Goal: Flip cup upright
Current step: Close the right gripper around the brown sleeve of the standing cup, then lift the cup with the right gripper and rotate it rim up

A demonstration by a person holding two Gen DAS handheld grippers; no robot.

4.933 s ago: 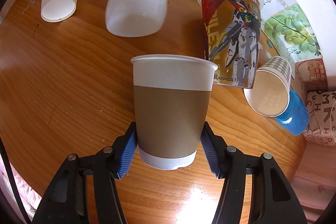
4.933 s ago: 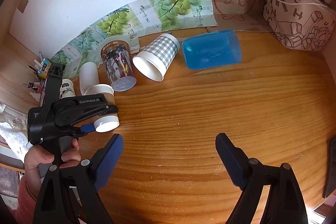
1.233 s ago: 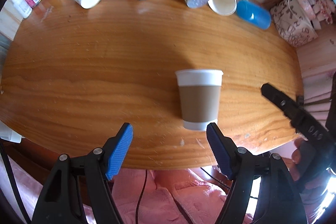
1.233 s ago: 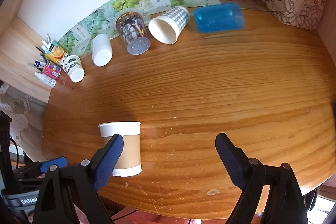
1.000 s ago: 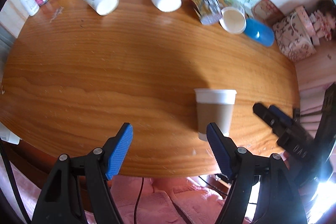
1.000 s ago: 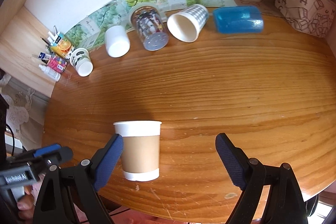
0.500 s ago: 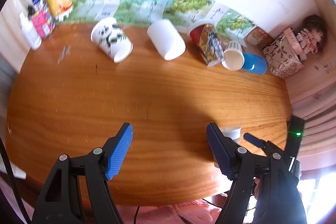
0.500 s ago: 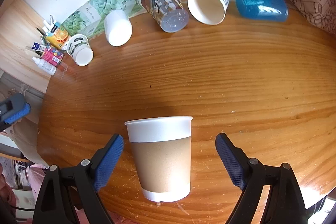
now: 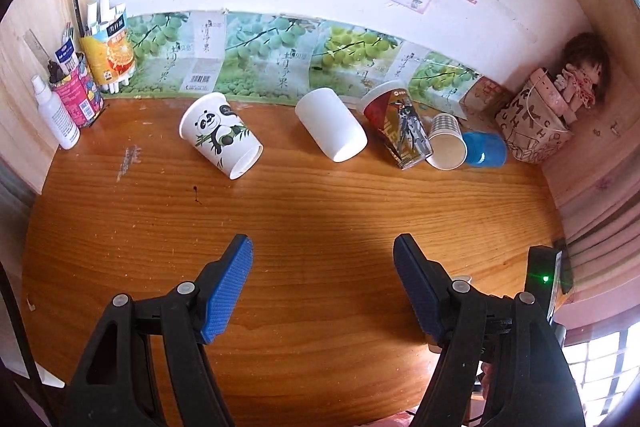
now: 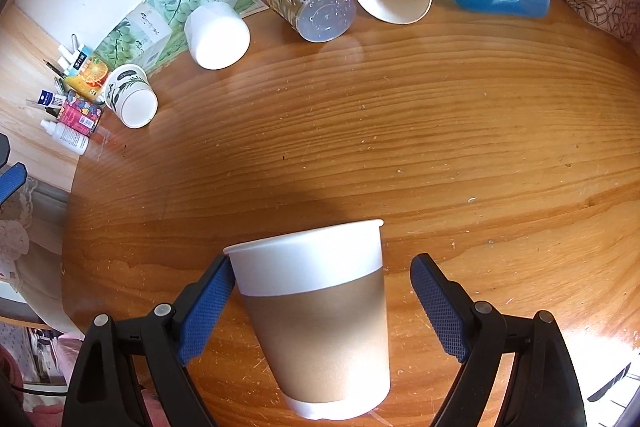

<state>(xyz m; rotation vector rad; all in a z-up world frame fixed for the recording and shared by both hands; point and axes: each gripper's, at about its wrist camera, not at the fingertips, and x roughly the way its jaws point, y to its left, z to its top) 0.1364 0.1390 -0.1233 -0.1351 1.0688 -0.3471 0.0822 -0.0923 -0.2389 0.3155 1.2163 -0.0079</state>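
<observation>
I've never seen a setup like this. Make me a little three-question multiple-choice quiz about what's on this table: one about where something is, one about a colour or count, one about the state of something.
1. Where does the brown-sleeved white paper cup stand?
A. by the back wall
B. between the jaws of the right gripper
C. inside the blue cup

2. How many cups lie tipped over along the back wall?
A. two
B. three
C. five

3. How is the left gripper?
A. open, holding nothing
B. shut on a cup
C. shut on a bottle

Answers:
1 B: both blue pads flank the cup, with a gap showing on the right pad's side.
2 C: panda-print paper cup, plain white cup, robot-print plastic cup, checked paper cup, blue plastic cup.
3 A: only bare wooden table shows between its jaws.
</observation>
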